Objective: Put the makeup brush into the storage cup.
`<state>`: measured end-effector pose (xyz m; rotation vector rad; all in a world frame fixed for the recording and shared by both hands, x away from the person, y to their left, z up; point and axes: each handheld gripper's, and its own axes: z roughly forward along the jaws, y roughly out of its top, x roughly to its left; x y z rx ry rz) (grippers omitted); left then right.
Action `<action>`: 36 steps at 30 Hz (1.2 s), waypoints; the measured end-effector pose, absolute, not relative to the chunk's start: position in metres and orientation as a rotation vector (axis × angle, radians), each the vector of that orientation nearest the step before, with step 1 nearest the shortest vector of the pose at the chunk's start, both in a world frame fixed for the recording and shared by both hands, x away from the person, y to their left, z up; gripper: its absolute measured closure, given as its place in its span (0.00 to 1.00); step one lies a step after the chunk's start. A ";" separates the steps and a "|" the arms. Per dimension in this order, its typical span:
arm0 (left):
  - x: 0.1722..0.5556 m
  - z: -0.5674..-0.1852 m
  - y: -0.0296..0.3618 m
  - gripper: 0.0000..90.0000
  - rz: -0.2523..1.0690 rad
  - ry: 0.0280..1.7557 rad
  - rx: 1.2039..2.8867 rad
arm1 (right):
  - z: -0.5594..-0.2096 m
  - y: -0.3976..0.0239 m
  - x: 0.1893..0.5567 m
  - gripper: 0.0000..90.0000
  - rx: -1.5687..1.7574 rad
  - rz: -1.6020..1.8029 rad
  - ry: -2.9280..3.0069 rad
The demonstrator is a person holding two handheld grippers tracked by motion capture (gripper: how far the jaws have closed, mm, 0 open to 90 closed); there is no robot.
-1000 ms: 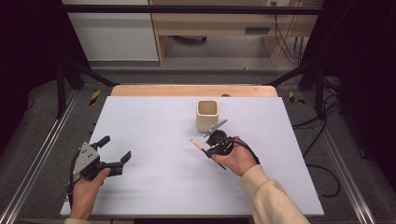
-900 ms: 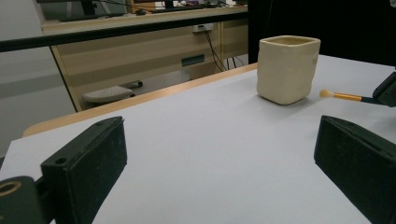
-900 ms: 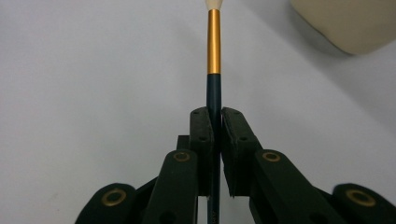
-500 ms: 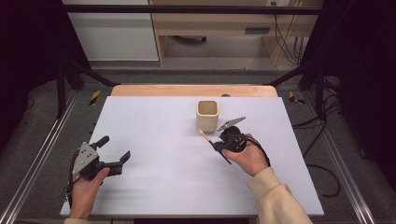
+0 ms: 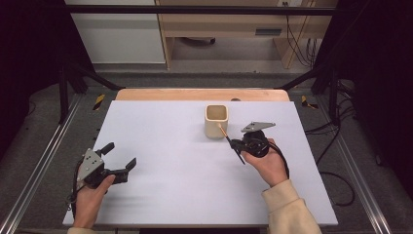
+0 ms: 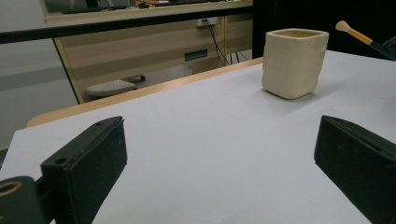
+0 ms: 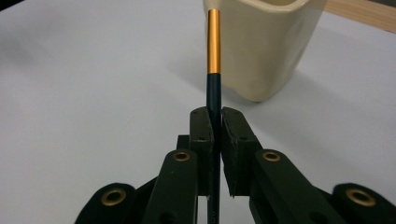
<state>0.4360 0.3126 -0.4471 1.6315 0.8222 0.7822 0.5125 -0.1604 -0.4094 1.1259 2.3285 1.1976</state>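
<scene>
My right hand-held gripper (image 5: 237, 145) is clamped on a slim brush (image 7: 214, 56), its two black jaws pressed together around the dark handle just below the gold ferrule. In the high view the brush slants up and away from my right hand, its gold end lying against the near right corner of the cream cup (image 5: 215, 120), though I cannot tell whether it actually touches. In the left gripper view the pale bristle tip shows raised above the bench, just to one side of the cup's rim. The cup stands upright on the white bench (image 5: 165, 146), a little beyond the middle. My left hand-held gripper (image 5: 120, 160) rests near the front left of the bench, well apart from the cup, its jaws spread wide with nothing between them.
</scene>
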 end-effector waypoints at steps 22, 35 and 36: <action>0.437 -0.445 0.316 0.02 0.779 0.827 1.608 | -0.414 -0.174 0.508 0.93 1.013 1.290 2.090; 0.438 -0.449 0.312 0.02 0.768 0.831 1.630 | -0.386 -0.179 0.515 0.93 0.948 1.403 1.892; 0.438 -0.449 0.312 0.02 0.768 0.832 1.630 | -0.383 -0.179 0.517 0.93 0.936 1.412 1.886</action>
